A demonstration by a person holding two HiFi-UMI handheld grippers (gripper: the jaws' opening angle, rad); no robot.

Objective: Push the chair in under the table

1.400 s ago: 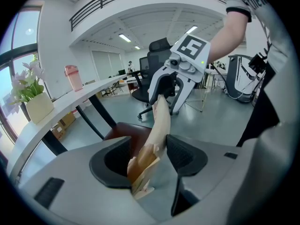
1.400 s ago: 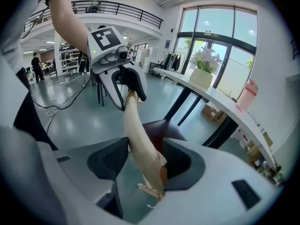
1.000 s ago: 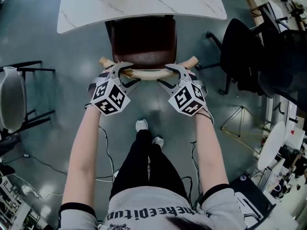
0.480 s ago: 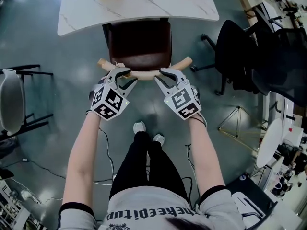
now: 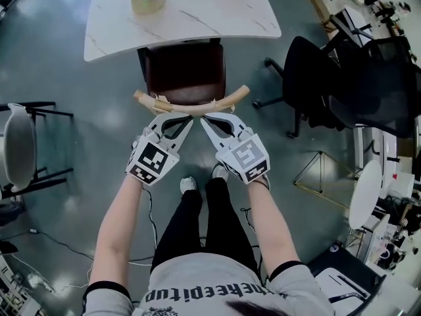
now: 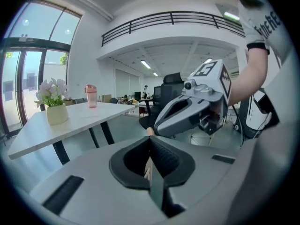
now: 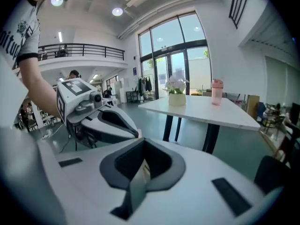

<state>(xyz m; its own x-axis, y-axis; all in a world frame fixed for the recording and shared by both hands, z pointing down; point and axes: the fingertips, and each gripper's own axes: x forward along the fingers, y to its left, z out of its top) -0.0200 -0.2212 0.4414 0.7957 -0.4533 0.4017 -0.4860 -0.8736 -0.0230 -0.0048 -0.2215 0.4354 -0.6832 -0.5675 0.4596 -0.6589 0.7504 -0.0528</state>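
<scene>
The chair [image 5: 185,70] has a dark brown seat and a curved wooden back rail [image 5: 193,103]. Its front is tucked under the white marble table [image 5: 197,15]. Both grippers hang just on the near side of the rail and touch nothing. My left gripper [image 5: 189,118] is shut and empty, and so is my right gripper [image 5: 204,118]; their tips nearly meet. In the left gripper view my own jaws [image 6: 150,142] are closed, with the right gripper [image 6: 187,112] beside them. In the right gripper view the closed jaws [image 7: 142,144] point toward the table [image 7: 206,109].
A flower pot [image 5: 146,1] stands on the table, and a pink bottle [image 7: 216,92] beside it. A black office chair [image 5: 329,78] is at the right and a grey chair [image 5: 16,143] at the left. The person's feet [image 5: 191,184] are below the grippers.
Both grippers were open around the chair's wooden back rail. They have let it go, shut, lifted back toward the person and swung their tips together.
</scene>
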